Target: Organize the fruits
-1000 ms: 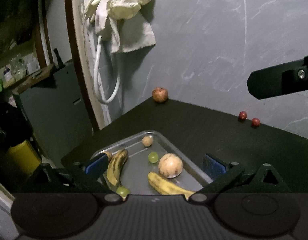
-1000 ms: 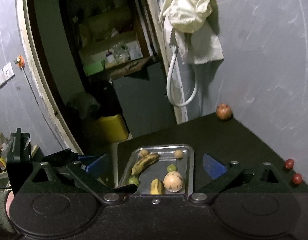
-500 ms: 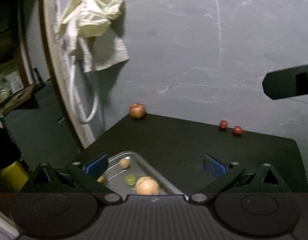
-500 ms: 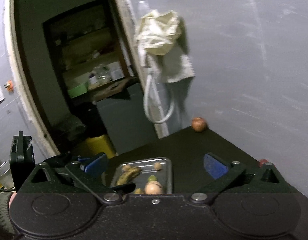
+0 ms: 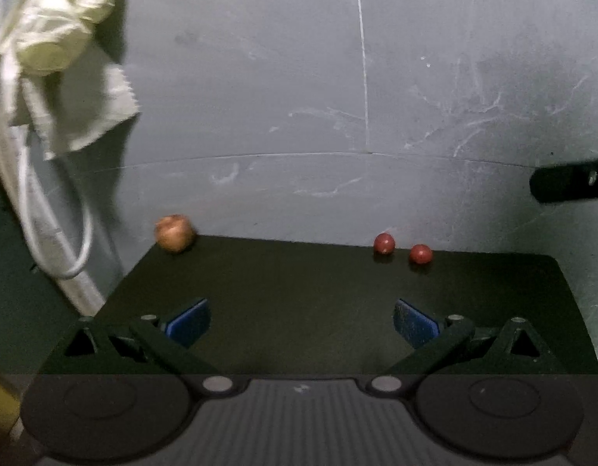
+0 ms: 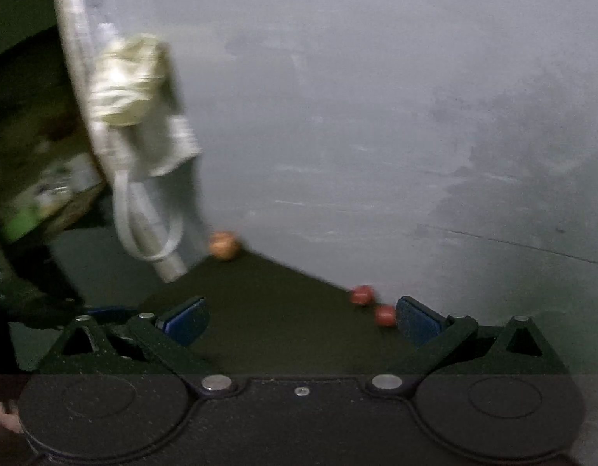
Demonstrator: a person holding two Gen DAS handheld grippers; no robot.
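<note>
Both sets of jaws spread wide, empty; two red fruits (image 5: 402, 248) at right centre, against the wall, larger fruit (image 5: 174, 232) far left on counter (image 5: 299, 295); round, likely to roll off if nudged.

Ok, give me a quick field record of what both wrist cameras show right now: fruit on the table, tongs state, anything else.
table: dark top against a grey wall
large fruit: one brownish round fruit at the far left corner by the wall
small fruits: two red ones side by side near the wall
left tongs: open, empty
right tongs: open, empty
tray: not in view
wall: cloth and white hose hanging at left
</note>
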